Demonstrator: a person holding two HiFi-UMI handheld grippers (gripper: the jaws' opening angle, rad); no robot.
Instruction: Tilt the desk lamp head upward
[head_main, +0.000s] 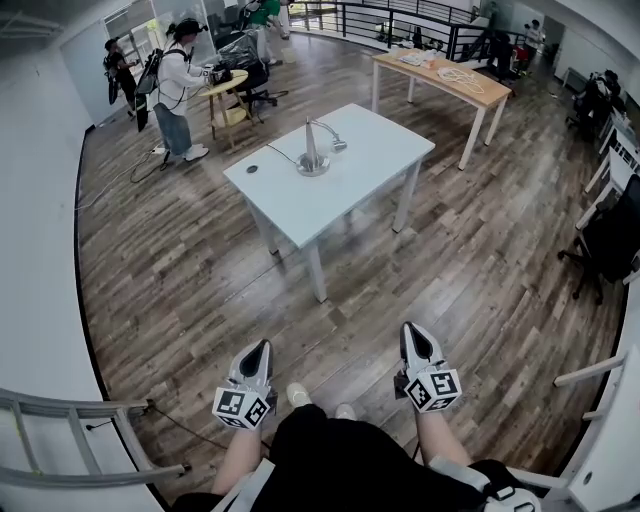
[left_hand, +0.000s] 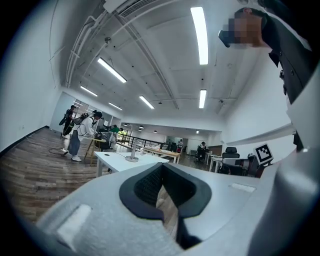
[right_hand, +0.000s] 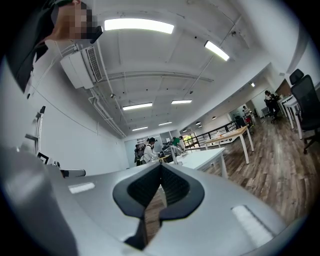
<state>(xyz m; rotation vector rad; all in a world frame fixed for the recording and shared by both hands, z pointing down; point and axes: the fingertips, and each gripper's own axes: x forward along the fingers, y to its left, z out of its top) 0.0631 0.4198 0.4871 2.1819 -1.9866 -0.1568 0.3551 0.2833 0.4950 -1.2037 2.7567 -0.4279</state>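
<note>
Ahead: silvery gooseneck desk lamp (head_main: 312, 160) on smooth white table (head_main: 375, 150) | left gripper (head_main: 261, 346), right gripper (head_main: 411, 329): closed, empty

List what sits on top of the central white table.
A desk lamp, a small dark round object and a thin cable on the table. Whatever lies under the lamp base is covered.

Desk lamp (head_main: 312, 160) seemingly metal; table (head_main: 372, 135) smooth, matt; floor (head_main: 200, 270) glossy wood

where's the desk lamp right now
Head view, upper centre: the desk lamp stands near the middle of the white table, a small dark disc to its left.
</note>
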